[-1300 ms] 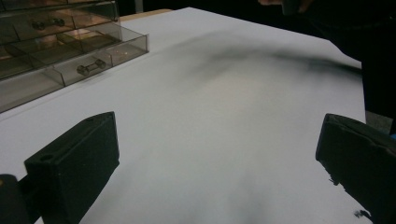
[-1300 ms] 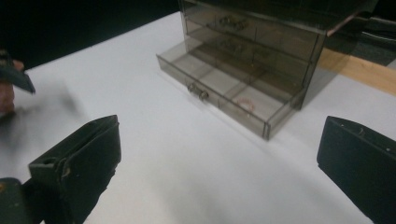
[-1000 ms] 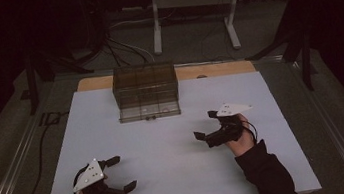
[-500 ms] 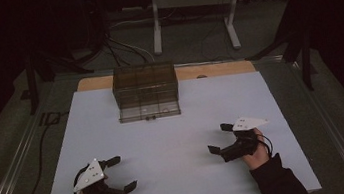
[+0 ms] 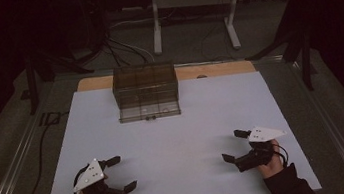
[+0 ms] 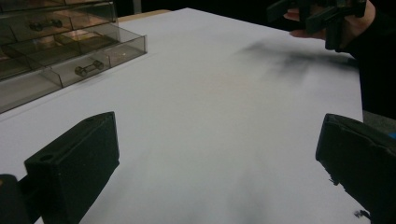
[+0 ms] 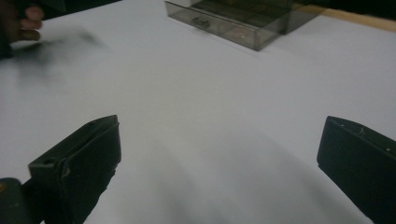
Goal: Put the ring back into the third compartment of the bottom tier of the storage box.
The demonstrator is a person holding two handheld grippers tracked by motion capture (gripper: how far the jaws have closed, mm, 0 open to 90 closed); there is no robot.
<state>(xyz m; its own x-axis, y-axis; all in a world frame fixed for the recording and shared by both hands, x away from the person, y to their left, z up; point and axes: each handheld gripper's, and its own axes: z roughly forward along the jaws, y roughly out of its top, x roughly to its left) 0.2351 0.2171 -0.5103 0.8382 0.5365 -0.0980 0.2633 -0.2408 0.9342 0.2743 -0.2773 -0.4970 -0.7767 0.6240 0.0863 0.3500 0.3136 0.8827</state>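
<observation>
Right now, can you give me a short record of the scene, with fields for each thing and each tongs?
table: white top, wooden strip at far edge
drawer box: clear, smoky plastic, at far middle, bottom drawer pulled out a little
left tongs: open, near left corner, holding nothing
right tongs: open, near right side, holding nothing

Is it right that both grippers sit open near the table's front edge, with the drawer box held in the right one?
Not quite. The right gripper holds nothing; the drawer box stands apart at the table's far side, as the high view shows. Both it and the left gripper are open.
</observation>
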